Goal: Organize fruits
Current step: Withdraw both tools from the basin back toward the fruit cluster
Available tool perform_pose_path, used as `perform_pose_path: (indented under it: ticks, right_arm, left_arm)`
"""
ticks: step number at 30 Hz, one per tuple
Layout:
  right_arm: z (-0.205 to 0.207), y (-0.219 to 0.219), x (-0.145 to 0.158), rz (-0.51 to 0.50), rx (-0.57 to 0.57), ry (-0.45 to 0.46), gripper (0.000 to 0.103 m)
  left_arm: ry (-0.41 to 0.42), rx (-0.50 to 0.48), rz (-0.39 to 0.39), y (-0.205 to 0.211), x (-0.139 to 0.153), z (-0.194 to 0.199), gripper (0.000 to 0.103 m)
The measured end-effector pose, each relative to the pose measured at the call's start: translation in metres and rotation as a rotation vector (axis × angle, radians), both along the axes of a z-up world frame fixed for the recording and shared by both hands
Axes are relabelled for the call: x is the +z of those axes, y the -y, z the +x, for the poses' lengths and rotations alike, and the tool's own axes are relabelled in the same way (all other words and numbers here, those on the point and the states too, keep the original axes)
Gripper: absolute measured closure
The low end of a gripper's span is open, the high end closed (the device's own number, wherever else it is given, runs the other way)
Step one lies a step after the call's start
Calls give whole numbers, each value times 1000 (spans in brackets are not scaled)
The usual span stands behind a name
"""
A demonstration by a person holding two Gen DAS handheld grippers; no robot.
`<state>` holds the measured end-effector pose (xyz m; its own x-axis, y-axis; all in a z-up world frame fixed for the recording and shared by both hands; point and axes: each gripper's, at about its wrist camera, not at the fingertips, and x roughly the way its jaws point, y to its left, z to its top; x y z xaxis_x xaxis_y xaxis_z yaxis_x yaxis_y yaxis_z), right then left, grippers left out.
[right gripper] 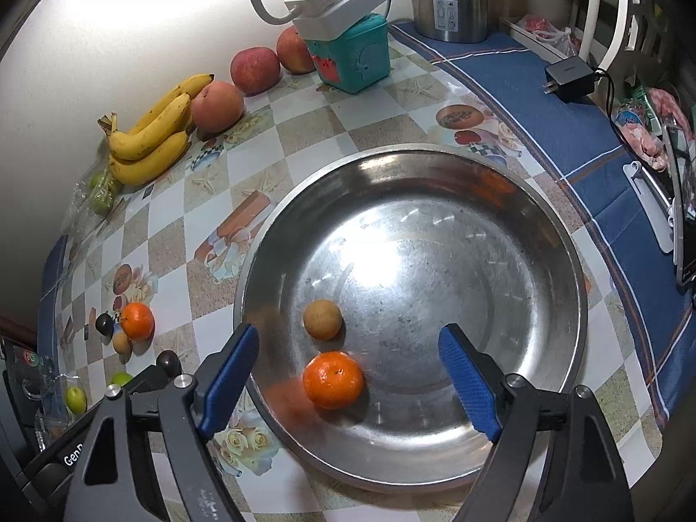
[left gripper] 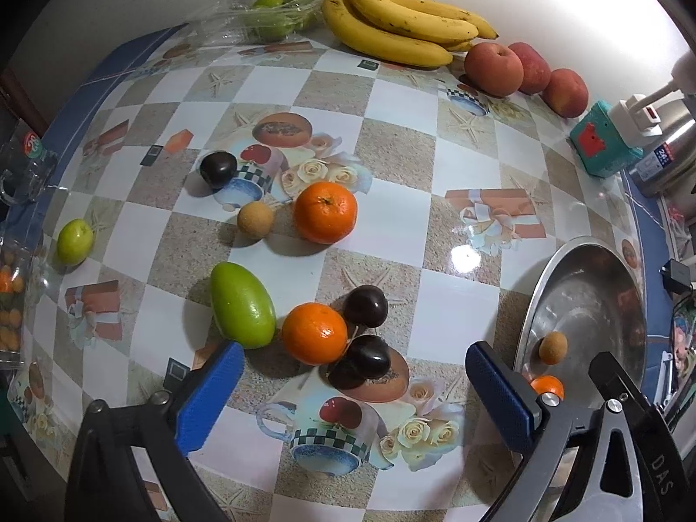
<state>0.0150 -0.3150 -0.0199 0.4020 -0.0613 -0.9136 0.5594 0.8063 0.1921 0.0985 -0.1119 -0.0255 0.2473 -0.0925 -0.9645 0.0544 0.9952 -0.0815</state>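
Left wrist view: the left gripper [left gripper: 354, 396] hangs over the bench [left gripper: 456, 165] with its fingers [left gripper: 209, 396] released, spread wide, nothing pressed between them. Between the fingers and just ahead of their tips lie an orange [left gripper: 314, 333] and two dark plums [left gripper: 365, 306], [left gripper: 369, 356], all three touching or nearly so. A green mango [left gripper: 242, 305] sits just ahead of the left-hand fingertip. Further ahead lie a second orange [left gripper: 325, 212], a small tan fruit [left gripper: 255, 220] and a third plum [left gripper: 218, 168]; a small green fruit [left gripper: 75, 241] lies well off to the left. Bananas [left gripper: 391, 21] and apples [left gripper: 493, 68] line the far wall.

Right wrist view: the right gripper [right gripper: 348, 385] hangs over the steel basin [right gripper: 543, 226], fingers [right gripper: 467, 385] released and apart. An orange in the basin [right gripper: 332, 379] lies free between them, nearer the left-hand finger, with a tan fruit in the basin [right gripper: 322, 319] just ahead of it. Neither fruit is touched.

Hazards:
- Clustered fruit: closing the left fingers on the near orange may catch or shove the adjoining plums, since they crowd one side of it.
- Rolling: round fruit on the glossy bench covering may run away from a glancing finger contact.
- Basin: the smooth, curved floor lets loose fruit roll; a later drop could knock those already inside.
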Motion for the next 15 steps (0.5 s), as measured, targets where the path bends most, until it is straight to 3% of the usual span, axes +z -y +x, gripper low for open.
perform_pose_path:
  ticks: [2,13,15]
  right_arm:
    - [0,-1,1,-6,2,8,8]
    - [-1,-2,3,-34,5,10,8]
    - [-1,-3,4,-42,14,11,4]
  left_arm:
    - [12,5,3,-1,2,0,0]
    - [28,-8,-8,-4,5,0,0]
    - [30,-17,-11,-5,7,-1,0]
